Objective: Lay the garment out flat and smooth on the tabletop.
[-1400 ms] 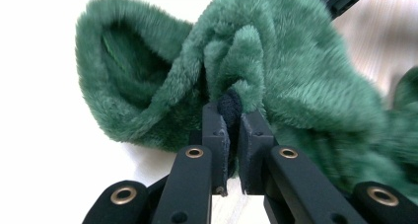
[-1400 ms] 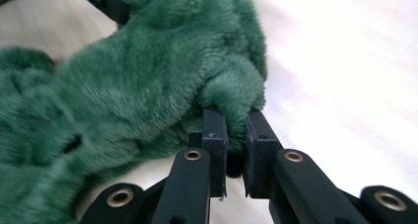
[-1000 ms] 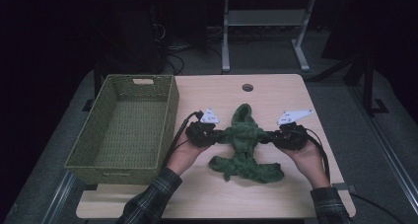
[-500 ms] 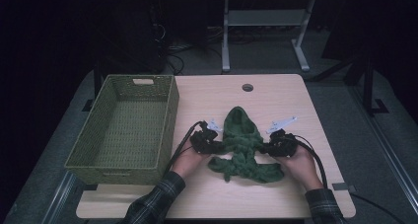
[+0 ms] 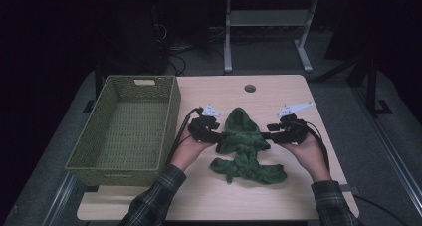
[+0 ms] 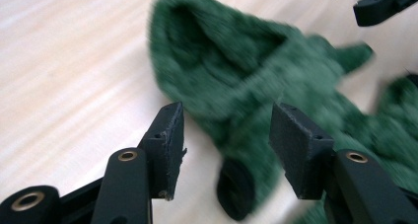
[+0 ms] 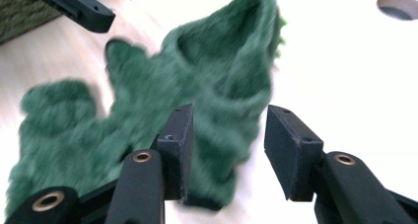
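Both grippers, left gripper (image 5: 217, 135) and right gripper (image 5: 267, 134), just spread, flank green garment (image 5: 244, 149); basket (image 5: 171, 111) near.

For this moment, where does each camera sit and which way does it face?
High view: above the person's side, looking forward and down on the table; forearms, hands, left hand-held gripper, right hand-held gripper.
Left gripper view: along its own open jaws at the green garment.
Right gripper view: along its own open jaws, basket beyond.
All three share the garment.
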